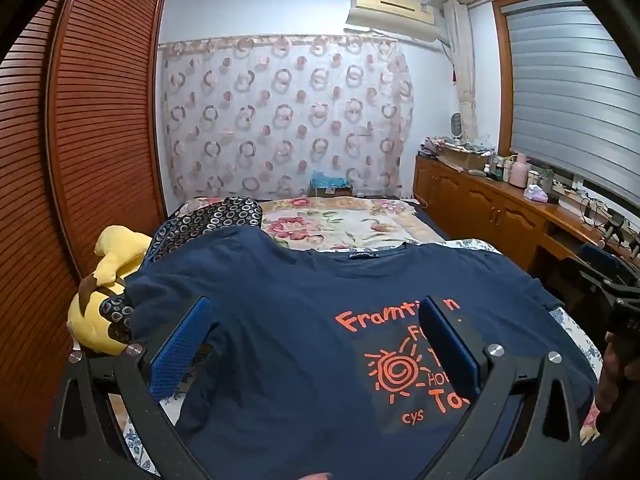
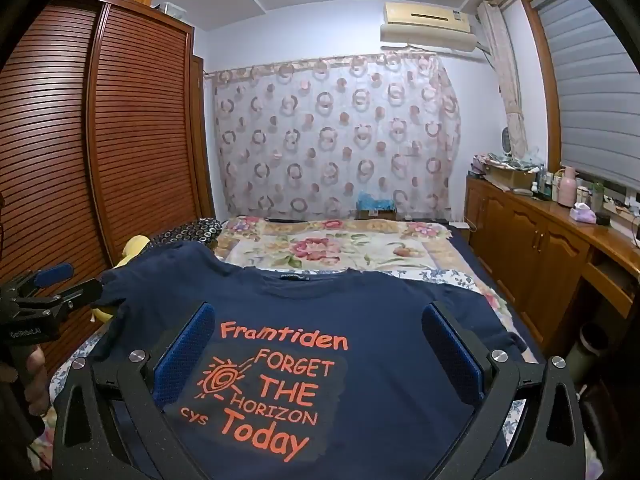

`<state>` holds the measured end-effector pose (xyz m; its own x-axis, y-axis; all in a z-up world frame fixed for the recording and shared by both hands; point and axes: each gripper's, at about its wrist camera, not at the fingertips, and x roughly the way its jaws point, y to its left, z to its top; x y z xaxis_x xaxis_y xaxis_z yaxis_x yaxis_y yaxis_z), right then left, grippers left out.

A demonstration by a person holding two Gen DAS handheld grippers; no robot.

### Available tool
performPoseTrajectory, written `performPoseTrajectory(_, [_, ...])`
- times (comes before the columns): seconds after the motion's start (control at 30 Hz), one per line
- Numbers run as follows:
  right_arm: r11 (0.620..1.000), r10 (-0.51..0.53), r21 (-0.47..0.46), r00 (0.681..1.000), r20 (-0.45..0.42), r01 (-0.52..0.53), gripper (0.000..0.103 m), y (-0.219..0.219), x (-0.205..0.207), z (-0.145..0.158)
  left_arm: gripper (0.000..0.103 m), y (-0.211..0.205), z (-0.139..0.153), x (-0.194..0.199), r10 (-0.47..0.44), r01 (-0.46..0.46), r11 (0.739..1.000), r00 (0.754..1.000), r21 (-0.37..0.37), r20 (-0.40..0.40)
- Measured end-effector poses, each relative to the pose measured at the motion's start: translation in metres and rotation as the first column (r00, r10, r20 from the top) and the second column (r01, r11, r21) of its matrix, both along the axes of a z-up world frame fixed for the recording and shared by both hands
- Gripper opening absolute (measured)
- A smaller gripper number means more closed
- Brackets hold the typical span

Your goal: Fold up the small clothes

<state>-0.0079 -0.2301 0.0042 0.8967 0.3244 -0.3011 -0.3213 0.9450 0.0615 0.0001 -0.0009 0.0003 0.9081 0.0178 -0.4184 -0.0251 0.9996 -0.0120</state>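
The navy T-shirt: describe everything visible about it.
The navy T-shirt lies spread flat, front up, on the bed, collar toward the far end, with a small label inside it. It looks like soft cotton knit, lightly wrinkled. Orange print reads "Framtiden FORGET THE HORIZON Today" with a spiral sun and "cys". Both short sleeves are spread outward; the left sleeve reaches a yellow plush toy. It is unfolded. The left gripper and right gripper are open above it, neither gripping it.

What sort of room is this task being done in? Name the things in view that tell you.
Most likely a home bedroom: a bed with a floral cover, a louvred wooden wardrobe beside it, and a curtain under a wall air conditioner.
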Motion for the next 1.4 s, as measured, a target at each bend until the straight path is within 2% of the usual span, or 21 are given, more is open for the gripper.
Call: performPoseTrajectory(1.4, [1.0, -0.002, 0.004, 1.0, -0.001, 0.002, 0.103, 0.001, -0.0036, 0.0007, 0.103, -0.0012, 0.0019, -0.002, 0.007, -0.007, 1.0, 1.0, -0.007, 0.027])
